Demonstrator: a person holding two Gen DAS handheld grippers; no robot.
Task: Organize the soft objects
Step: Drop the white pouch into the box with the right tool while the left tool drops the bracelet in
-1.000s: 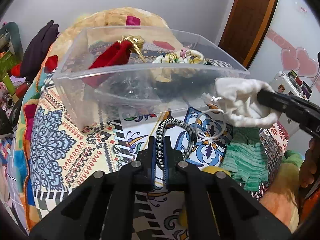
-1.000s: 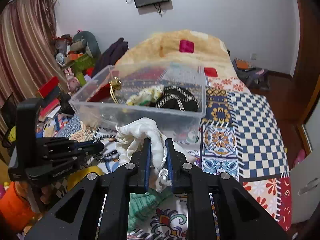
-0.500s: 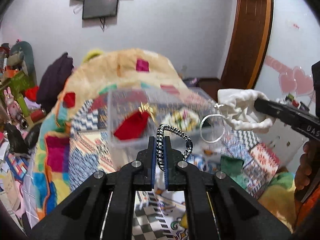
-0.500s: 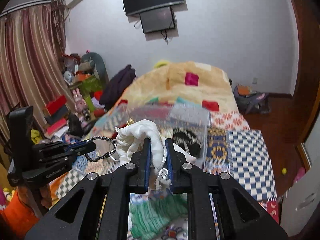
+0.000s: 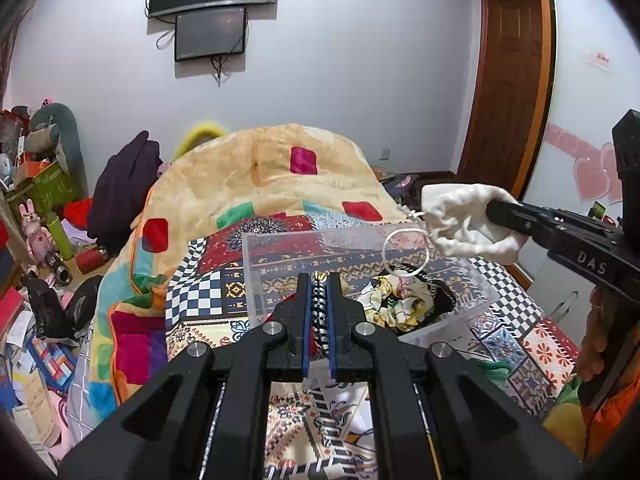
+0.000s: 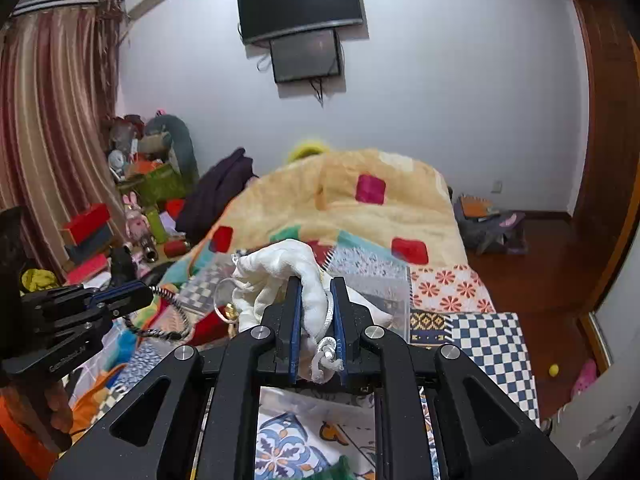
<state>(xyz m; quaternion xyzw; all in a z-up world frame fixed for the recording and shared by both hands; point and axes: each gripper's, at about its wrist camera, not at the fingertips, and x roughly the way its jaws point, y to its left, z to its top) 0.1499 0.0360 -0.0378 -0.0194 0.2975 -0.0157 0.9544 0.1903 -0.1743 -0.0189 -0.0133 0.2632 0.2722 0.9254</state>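
Note:
My left gripper (image 5: 319, 280) is shut on a black-and-white braided cord (image 5: 319, 308), which hangs in a loop in the right wrist view (image 6: 168, 312). My right gripper (image 6: 316, 284) is shut on a white drawstring pouch (image 6: 280, 276) with a thin ring dangling from it (image 5: 406, 254). Both are held up above a clear plastic bin (image 5: 256, 276) on the bed. The bin holds a floral scrunchie (image 5: 396, 304) and dark items. The pouch (image 5: 464, 220) hangs over the bin's far right rim.
A patchwork quilt (image 5: 192, 300) covers the bed, with an orange blanket (image 5: 260, 176) heaped behind the bin. Toys and boxes (image 6: 132, 208) clutter the floor at left. A green cloth (image 5: 496, 368) lies on the bed at right. A wooden door (image 5: 508, 80) stands at the back right.
Both grippers rose with their loads, from level with the bin's front wall to above its rim. The views tilted up, showing the wall and screen.

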